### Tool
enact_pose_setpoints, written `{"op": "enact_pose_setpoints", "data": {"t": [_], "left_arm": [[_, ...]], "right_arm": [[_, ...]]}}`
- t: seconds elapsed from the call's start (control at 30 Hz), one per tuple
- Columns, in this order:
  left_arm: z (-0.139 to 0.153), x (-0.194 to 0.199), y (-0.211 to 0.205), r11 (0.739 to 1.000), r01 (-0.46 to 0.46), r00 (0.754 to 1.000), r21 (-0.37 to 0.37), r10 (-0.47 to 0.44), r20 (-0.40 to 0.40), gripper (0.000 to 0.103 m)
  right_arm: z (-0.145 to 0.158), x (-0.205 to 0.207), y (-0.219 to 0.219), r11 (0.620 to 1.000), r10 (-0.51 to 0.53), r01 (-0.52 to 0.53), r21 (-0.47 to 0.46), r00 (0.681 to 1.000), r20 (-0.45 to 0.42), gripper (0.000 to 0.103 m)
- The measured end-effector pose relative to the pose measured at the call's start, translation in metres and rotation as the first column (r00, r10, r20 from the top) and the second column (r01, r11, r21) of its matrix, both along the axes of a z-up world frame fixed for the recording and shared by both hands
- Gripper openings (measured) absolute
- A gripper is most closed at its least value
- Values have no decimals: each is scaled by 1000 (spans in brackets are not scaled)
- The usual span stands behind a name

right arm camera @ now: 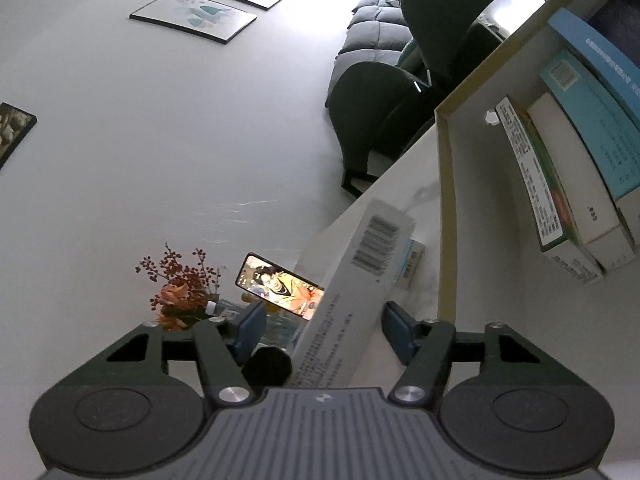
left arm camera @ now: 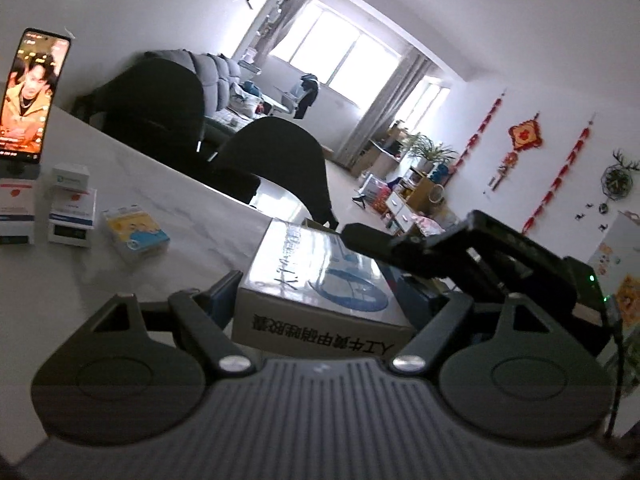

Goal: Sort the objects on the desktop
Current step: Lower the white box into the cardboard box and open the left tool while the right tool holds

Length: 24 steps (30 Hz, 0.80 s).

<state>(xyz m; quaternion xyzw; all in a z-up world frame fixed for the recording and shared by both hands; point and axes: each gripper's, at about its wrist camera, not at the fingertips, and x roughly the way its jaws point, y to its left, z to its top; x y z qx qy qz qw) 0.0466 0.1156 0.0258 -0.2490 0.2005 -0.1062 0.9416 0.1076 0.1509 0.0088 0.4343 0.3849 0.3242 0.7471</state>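
The left gripper (left arm camera: 316,300) jaws clamp a glossy white carton (left arm camera: 320,280). The right gripper (right arm camera: 320,332) jaws stand apart around a tilted white barcode box (right arm camera: 360,276); centre it before squeezing.

A phone (left arm camera: 33,96) stands upright at the table's far left, its screen lit with a video. Two dark chairs (left arm camera: 276,160) sit along the far edge of the white marbled table (left arm camera: 168,196), and a grey sofa (left arm camera: 216,76) lies behind them. Bright windows (left arm camera: 344,60) fill the back wall, with red hanging decorations (left arm camera: 525,136) at right. Three framed pictures (right arm camera: 194,16) hang in a row on the wall, and a red-and-orange flower arrangement (right arm camera: 180,292) stands beside the phone.
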Motion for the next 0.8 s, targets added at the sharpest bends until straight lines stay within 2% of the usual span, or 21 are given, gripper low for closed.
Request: {"op": "enact_pose_setpoints", "data": {"t": [0.13,0.17,0.23,0.6,0.8], "left_arm": [[-1,2,-3,1000,19,1000,6,-19,8,82],[-1,2,-3,1000,24,1000,7,-24,10,83],[-3,4,-3,999,34,999,1,-34,8,83],[-11,12,-4,997,76,997,-24,-76,-25,85],[-10,11,-1,995,90,996,-33,-91,-10,96]], "right_arm": [[0,1,-6,1000,-21,21,3,1000,-1,53],[0,1,-8,1000,-28,28,3,1000,-2,44],[-1,2,-12,999,-38,38,7,999,-3,38],[-5,4,-16,997,-70,70,13,998,10,33],[-6,7,-16,995,-98,98,-23,995,19,33]]}}
